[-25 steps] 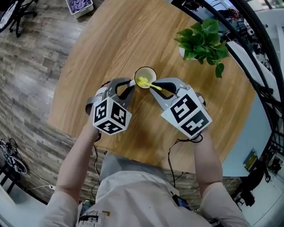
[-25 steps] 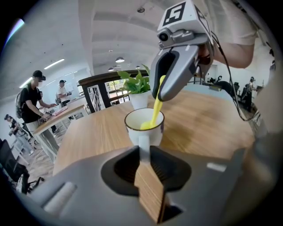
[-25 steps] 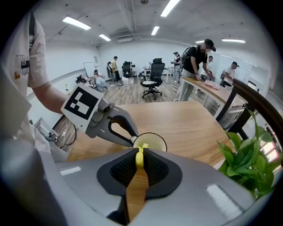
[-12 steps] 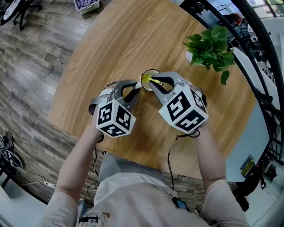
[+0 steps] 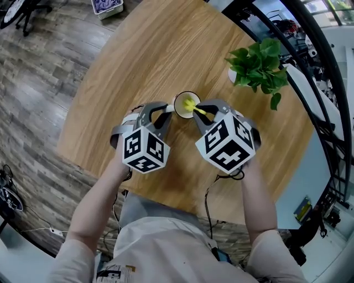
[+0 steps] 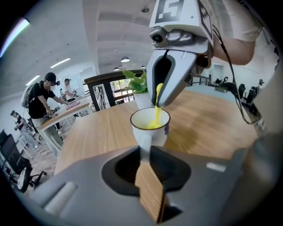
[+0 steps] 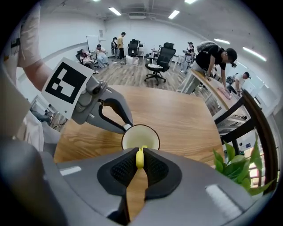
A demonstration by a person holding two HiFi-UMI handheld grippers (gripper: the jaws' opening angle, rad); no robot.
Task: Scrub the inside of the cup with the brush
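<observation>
A white cup [image 5: 182,105] with a dark rim stands on the round wooden table [image 5: 149,50]. My left gripper [image 5: 168,108] has the cup's handle [image 6: 144,148] between its jaws, which are closing on it. My right gripper [image 5: 200,112] is shut on the yellow brush handle [image 7: 139,158]. The brush [image 5: 191,104] reaches down into the cup. In the left gripper view the right gripper [image 6: 160,105] hangs just over the cup [image 6: 150,128], the brush [image 6: 156,114] inside. In the right gripper view the cup [image 7: 140,137] sits just past my jaws, with the left gripper [image 7: 125,127] at its rim.
A potted green plant [image 5: 257,63] stands on the table to the right of the cup. A basket [image 5: 108,6] sits on the floor beyond the table's far edge. Black chair frames and a white desk lie to the right. People work at desks in the room behind.
The brush head has shifted from the cup's left side toward its middle as my right gripper moved in closer. My left gripper has kept its place at the cup's handle.
</observation>
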